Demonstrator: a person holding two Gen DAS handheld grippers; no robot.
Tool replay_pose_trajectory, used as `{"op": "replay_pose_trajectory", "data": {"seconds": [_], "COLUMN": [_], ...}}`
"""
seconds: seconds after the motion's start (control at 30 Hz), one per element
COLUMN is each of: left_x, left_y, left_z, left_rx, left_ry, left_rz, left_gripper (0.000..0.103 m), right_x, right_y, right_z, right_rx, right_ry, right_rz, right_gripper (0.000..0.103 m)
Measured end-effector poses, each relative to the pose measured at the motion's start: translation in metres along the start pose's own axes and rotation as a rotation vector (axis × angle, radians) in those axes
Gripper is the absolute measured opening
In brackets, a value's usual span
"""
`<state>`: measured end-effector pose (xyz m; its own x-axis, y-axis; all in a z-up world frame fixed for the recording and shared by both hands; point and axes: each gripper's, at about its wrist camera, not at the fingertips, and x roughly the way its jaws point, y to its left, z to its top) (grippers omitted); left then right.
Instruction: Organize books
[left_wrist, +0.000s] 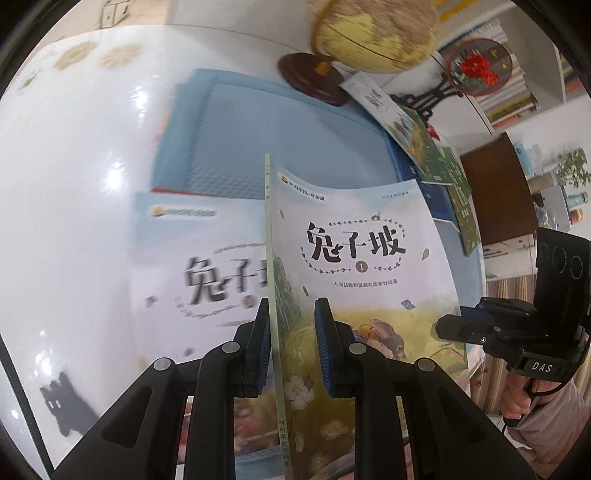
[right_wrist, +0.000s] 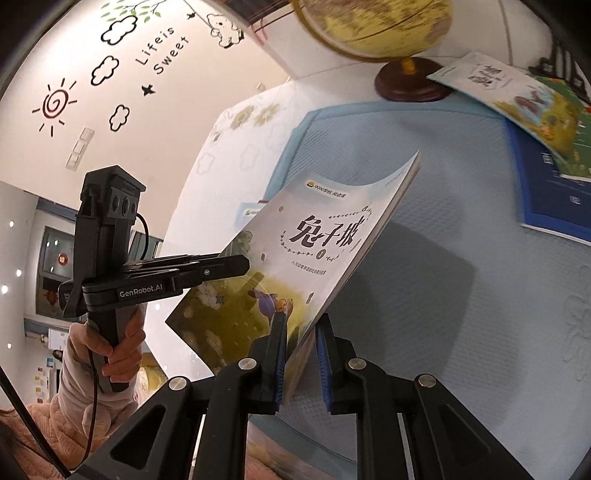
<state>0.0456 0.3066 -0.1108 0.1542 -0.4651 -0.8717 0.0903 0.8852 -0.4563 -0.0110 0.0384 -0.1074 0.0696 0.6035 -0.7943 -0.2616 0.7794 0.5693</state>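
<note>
A thin picture book (left_wrist: 354, 251) with a pale cover, black title characters and a rabbit drawing hangs in the air between both grippers. My left gripper (left_wrist: 292, 308) is shut on the book's spine edge, the blue pads on either side. My right gripper (right_wrist: 303, 321) is shut on the opposite, page-side edge of the same book (right_wrist: 317, 240). Each tool shows in the other view: the right gripper (left_wrist: 441, 328) at the book's right edge, the left gripper (right_wrist: 242, 264) at its left edge. A second book of the same series (left_wrist: 195, 273) lies flat on the table below.
A light blue mat (right_wrist: 443, 258) covers the white table (left_wrist: 74, 184). At the back stand a yellow globe (right_wrist: 373, 26) on a dark base, a loose pile of books (right_wrist: 546, 122) and a round red-flower ornament (left_wrist: 476, 68). A hand (right_wrist: 118, 354) grips the left tool's handle.
</note>
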Motion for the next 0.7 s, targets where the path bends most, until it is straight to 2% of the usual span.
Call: {"op": "replay_pose_trajectory", "data": {"seconds": [0.4, 0.5, 0.7], "left_x": [-0.009, -0.005, -0.001], "left_y": [0.058, 0.068, 0.080], "left_z": [-0.024, -0.030, -0.040], "left_rx": [-0.114, -0.140, -0.186], "left_ry": [-0.014, 0.000, 0.018], "left_rz": [0.020, 0.015, -0.016], "left_gripper": [0.019, 0.019, 0.019], "right_x": [0.059, 0.073, 0.089], "right_y": [0.021, 0.020, 0.014], "right_z": [0.011, 0.009, 0.005], "right_rx": [-0.047, -0.033, 0.009], "right_ry": [0.104, 0.131, 0.165], "right_rz": [0.005, -0.045, -0.088], "right_gripper": [0.015, 0.015, 0.015]}}
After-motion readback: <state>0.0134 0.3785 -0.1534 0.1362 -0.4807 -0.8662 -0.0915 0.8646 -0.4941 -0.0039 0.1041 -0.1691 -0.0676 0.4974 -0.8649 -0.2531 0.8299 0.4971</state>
